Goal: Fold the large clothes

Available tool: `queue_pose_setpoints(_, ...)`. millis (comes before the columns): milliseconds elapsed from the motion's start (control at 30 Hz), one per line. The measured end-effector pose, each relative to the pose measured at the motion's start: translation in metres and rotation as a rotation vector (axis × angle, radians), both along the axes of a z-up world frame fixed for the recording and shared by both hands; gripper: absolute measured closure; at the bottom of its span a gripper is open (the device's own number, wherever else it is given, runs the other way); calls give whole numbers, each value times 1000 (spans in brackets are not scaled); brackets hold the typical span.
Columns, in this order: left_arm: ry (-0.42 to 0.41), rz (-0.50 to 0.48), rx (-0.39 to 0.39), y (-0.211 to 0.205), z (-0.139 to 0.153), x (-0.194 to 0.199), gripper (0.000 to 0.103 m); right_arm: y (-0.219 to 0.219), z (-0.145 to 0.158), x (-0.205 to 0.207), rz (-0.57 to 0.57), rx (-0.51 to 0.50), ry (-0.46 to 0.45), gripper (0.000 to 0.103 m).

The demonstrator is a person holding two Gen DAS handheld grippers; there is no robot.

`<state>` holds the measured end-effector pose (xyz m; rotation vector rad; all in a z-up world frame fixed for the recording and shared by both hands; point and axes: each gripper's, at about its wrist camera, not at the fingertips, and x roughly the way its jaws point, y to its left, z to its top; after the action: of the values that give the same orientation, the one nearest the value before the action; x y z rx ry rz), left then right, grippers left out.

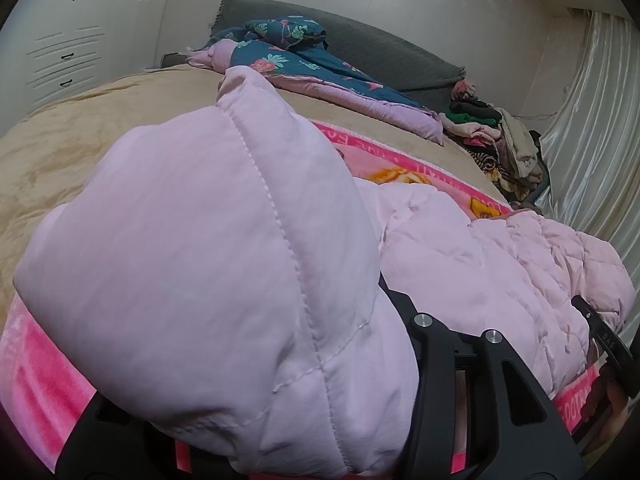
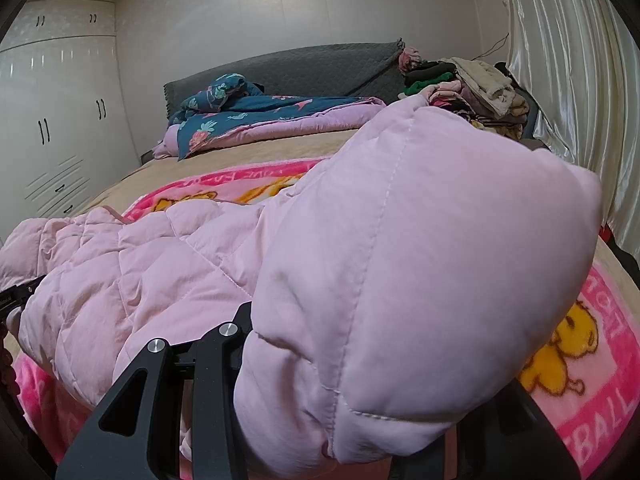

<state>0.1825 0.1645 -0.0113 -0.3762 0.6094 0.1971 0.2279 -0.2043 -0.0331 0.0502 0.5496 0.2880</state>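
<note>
A pale pink quilted jacket (image 1: 480, 248) lies across the pink cartoon blanket (image 1: 36, 384) on the bed. In the left wrist view a puffy fold of the jacket bulges up between the black fingers (image 1: 436, 344) of my left gripper (image 1: 260, 320), which is shut on it; the left finger is mostly hidden under the cloth. My right gripper (image 2: 380, 340) is shut on another thick fold of the jacket (image 2: 120, 264), with only its left finger (image 2: 208, 360) plainly showing. Each gripper appears at the other view's edge: the right gripper (image 1: 600, 328) and the left gripper (image 2: 12, 296).
A tan bedspread (image 1: 80, 140) covers the bed under the pink blanket (image 2: 592, 420). A blue floral quilt (image 1: 304, 56) lies by the grey headboard (image 2: 304, 64). A pile of clothes (image 2: 472, 80) sits by the shiny curtain (image 1: 592, 120). A white wardrobe (image 2: 52, 120) stands at the left.
</note>
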Motion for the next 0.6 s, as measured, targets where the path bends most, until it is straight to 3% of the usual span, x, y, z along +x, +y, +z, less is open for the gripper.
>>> queue_pose_setpoints(333, 25, 4, 12, 6, -3, -4, 65, -6, 6, 1, 7, -1, 6, 67)
queue_pose_setpoints(600, 72, -3, 12, 11, -13, -11, 63, -17, -7, -4, -2, 12, 51, 66)
